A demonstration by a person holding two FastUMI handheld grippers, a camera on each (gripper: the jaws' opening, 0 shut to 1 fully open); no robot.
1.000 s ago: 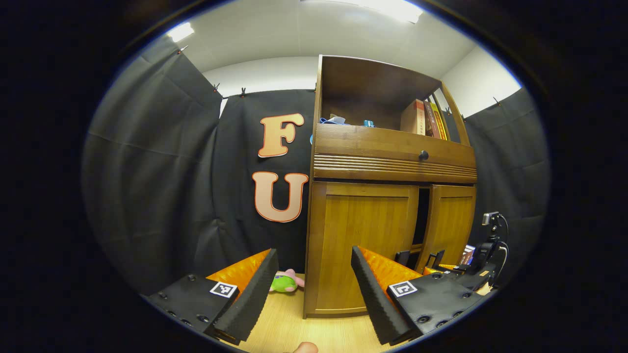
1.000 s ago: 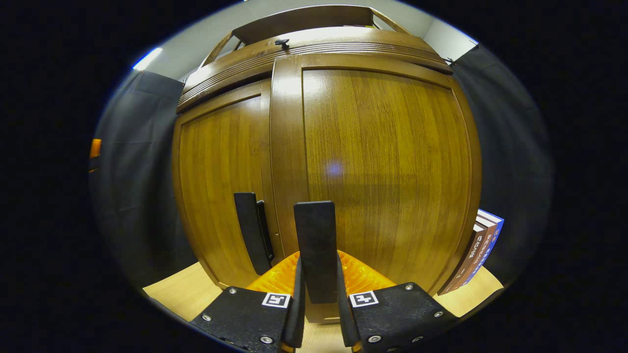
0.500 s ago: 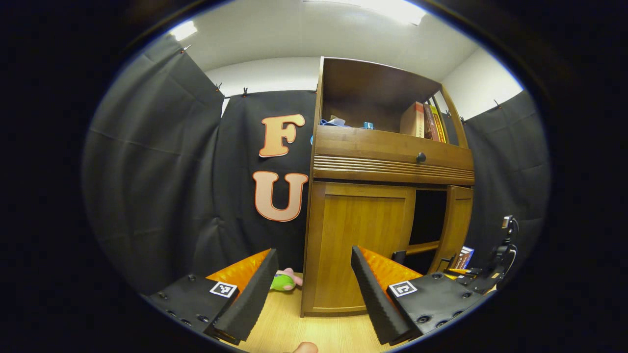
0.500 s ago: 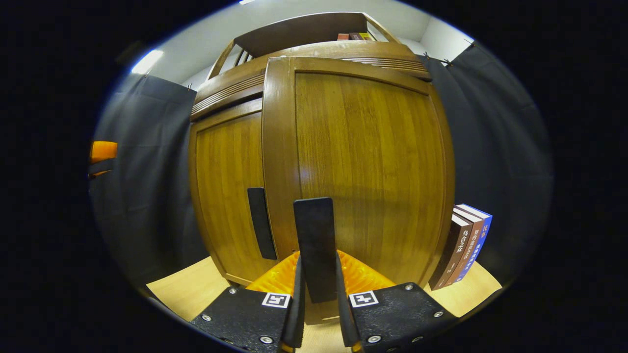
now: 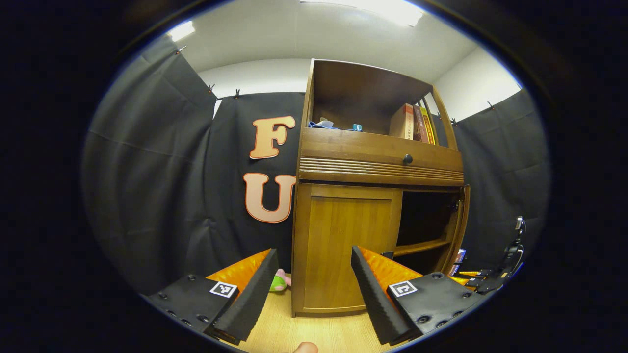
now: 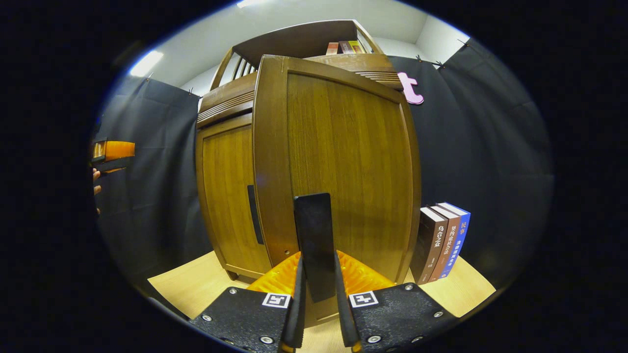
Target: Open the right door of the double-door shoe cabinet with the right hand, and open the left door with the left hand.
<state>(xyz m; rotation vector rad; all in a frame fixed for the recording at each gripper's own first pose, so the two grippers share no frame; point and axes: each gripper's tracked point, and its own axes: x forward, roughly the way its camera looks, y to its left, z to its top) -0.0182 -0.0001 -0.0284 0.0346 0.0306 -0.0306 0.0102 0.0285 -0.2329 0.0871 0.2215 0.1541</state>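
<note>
Change: right door of the brown wooden double-door shoe cabinet (image 5: 378, 162) swung far outward against the pictures a second back, when only a narrow gap showed; dark interior (image 5: 424, 215) and its inner shelf now exposed. First half of the task judged nearly done.
Left gripper (image 5: 311, 284): fingers spread wide, holding nothing, well short of the cabinet, above the pale wooden floor (image 5: 314, 333).
Left door (image 5: 346, 250): closed, flat brown wooden panel, between and beyond the left fingers; its black vertical handle (image 6: 252, 214) at the inner edge, untouched. Second half judged not yet begun.
Right door (image 6: 343, 162): open, panel face turned toward the right gripper's camera, free edge standing proud of the left door.
Right gripper (image 6: 316, 299): fingers closed narrow on the right door's flat black handle (image 6: 314, 240), one on each side.
Books (image 6: 444, 240): upright row on the floor, just beside the open door's far edge; contact likely if swung further.
</note>
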